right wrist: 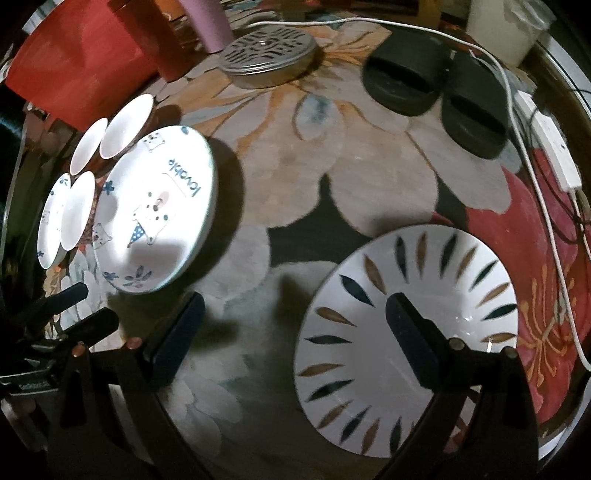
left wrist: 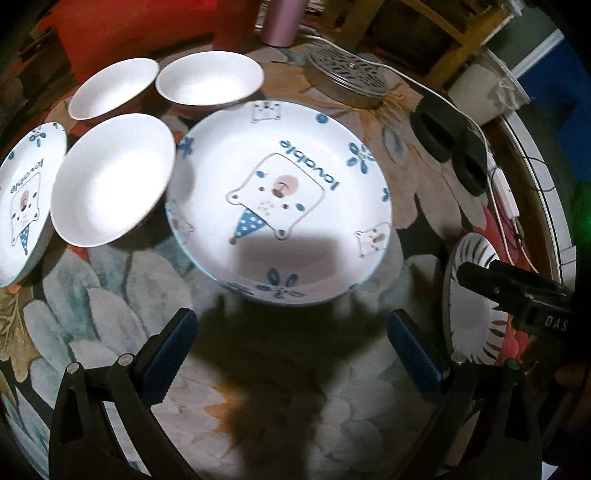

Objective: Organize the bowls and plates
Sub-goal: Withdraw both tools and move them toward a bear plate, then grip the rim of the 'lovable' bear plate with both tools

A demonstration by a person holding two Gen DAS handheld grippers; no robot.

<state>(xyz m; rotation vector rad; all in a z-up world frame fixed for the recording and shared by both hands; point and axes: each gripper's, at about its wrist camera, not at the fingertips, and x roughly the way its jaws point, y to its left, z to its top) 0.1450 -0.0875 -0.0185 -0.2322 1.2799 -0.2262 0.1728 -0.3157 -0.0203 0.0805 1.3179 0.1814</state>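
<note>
A large bear-print plate (left wrist: 280,206) (right wrist: 159,210) lies on the floral carpet, just beyond my left gripper (left wrist: 295,350), which is open with nothing between its fingers. Three white bowls (left wrist: 110,177) (left wrist: 114,88) (left wrist: 210,79) crowd its left side, and a smaller bear plate (left wrist: 26,199) sits at the far left. My right gripper (right wrist: 295,336) is open and straddles the left rim of a leaf-patterned plate (right wrist: 351,369) (left wrist: 469,295); one finger (right wrist: 413,339) hangs over the plate's inside. I cannot tell whether it touches.
A round metal tin with a perforated lid (right wrist: 267,59) and a pink cup (left wrist: 282,22) stand at the back. Black slippers (right wrist: 432,88), a white power strip with cable (right wrist: 554,155) and a white bucket (right wrist: 506,26) lie right. A red box (right wrist: 81,62) is back left.
</note>
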